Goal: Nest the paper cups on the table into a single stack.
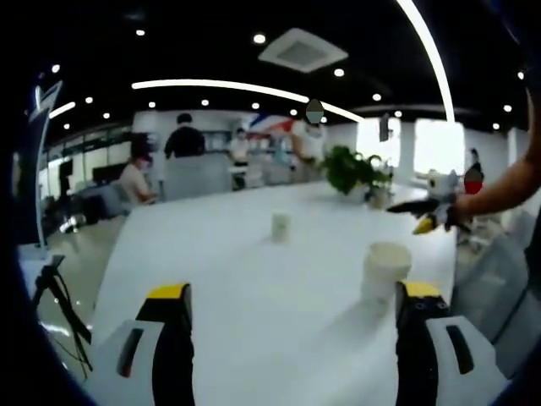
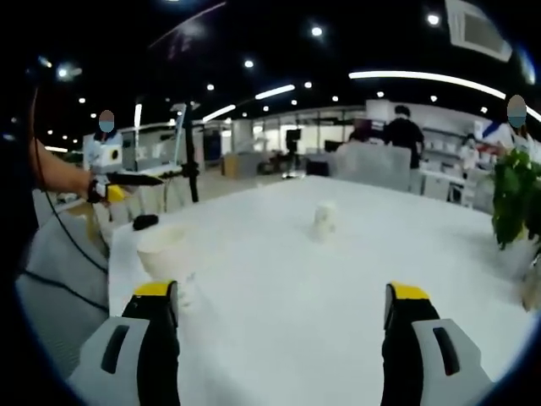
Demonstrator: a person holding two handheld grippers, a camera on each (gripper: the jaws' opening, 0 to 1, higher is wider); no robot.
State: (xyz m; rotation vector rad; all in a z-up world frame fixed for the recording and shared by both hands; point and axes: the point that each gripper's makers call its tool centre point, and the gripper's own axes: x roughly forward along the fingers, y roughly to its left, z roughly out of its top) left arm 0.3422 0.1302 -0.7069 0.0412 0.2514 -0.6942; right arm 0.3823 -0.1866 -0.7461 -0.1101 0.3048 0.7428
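Two yellow-tipped grippers hover over a long white worktop (image 1: 254, 271) in an open-plan office, both pictures soft and blurred. In the left gripper view, the left gripper (image 1: 292, 296) has its jaws spread wide with nothing between them; a wide paper cup (image 1: 385, 269) stands upright just beside the right-hand jaw, its lower part partly cut off by that jaw, and whether the two touch cannot be told. A second, smaller paper cup (image 1: 281, 226) stands well apart, nearer the middle of the worktop. The right gripper (image 1: 423, 211) enters from the right, held by a bare forearm; its jaws are too small and blurred to judge there. A potted plant (image 1: 355, 169) sits at the far end.

In the right gripper view, the right gripper (image 2: 283, 300) shows jaws wide apart and gripping nothing. The wide cup (image 2: 162, 251), open mouth up and its contents not discernible, stands near the worktop's left edge, close above the left-hand jaw. The smaller cup (image 2: 325, 220) is little more than a pale blur.
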